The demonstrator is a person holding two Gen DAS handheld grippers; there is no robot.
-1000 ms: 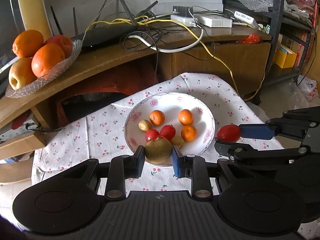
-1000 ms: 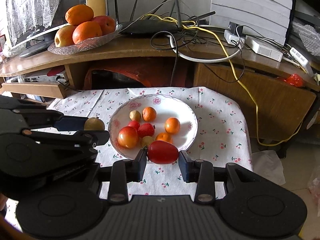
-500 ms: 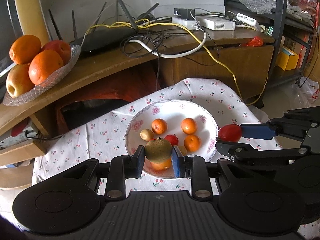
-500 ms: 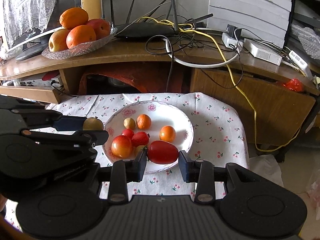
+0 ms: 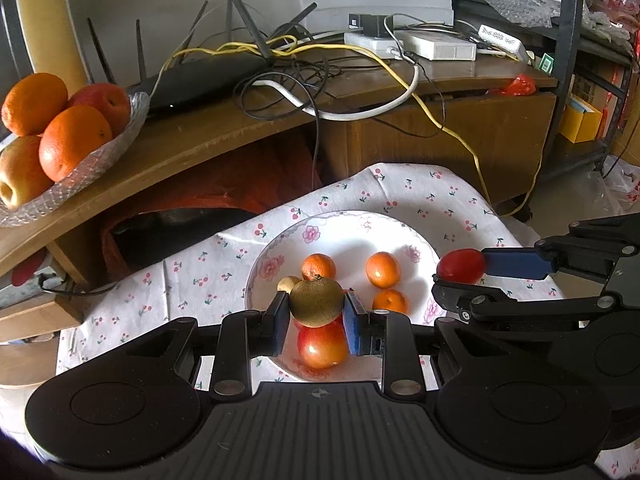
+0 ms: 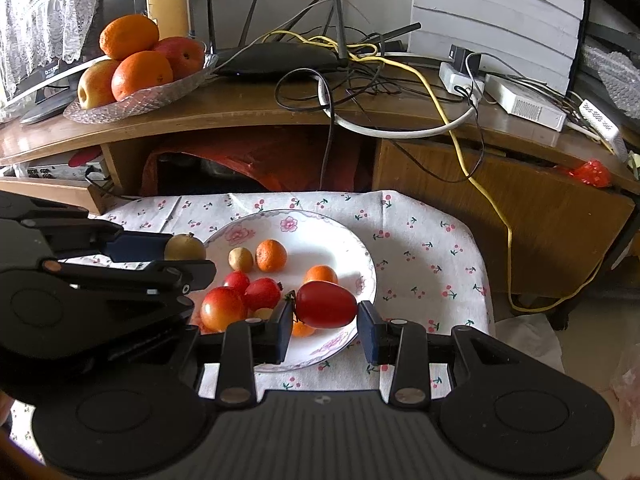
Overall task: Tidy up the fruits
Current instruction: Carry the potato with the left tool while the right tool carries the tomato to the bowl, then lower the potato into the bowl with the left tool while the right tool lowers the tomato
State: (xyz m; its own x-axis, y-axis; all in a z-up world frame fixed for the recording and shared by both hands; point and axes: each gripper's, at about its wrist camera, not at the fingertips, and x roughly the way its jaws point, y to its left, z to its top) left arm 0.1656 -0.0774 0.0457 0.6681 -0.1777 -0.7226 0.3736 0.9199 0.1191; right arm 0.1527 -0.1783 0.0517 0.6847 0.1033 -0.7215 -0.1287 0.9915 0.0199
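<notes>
left wrist view: left gripper clamped narrow on a brown-green round fruit, pads pressing at 9 and 3 o'clock of it, stem nub at 12. held clear above the white flowered plate, over the near rim region; probably carried high so as not to knock the fruit already lying there. below it, a red-yellow apple-like fruit at 6 o'clock of the plate, small oranges toward 1–3 o'clock, a small tan fruit partly hidden behind the held one. right wrist view: right gripper holding a red oval tomato-like fruit lengthwise; left pad touching its stem end, contact at the right pad not clear, so grip looks light. fruit hangs over the plate's 5 o'clock edge, not resting on it. both pieces off the cloth and not yet set down. judgement: mid-transfer, one fruit per hand, plate as the likely gathering spot since loose small fruit sits there; glass dish of large oranges and apples on the wooden desk at 10 o'clock, well apart, a possible second sorting place. risk: round fruit rolling on release near the rim; lowering toward the bare plate centre at 12 o'clock advisable.
</notes>
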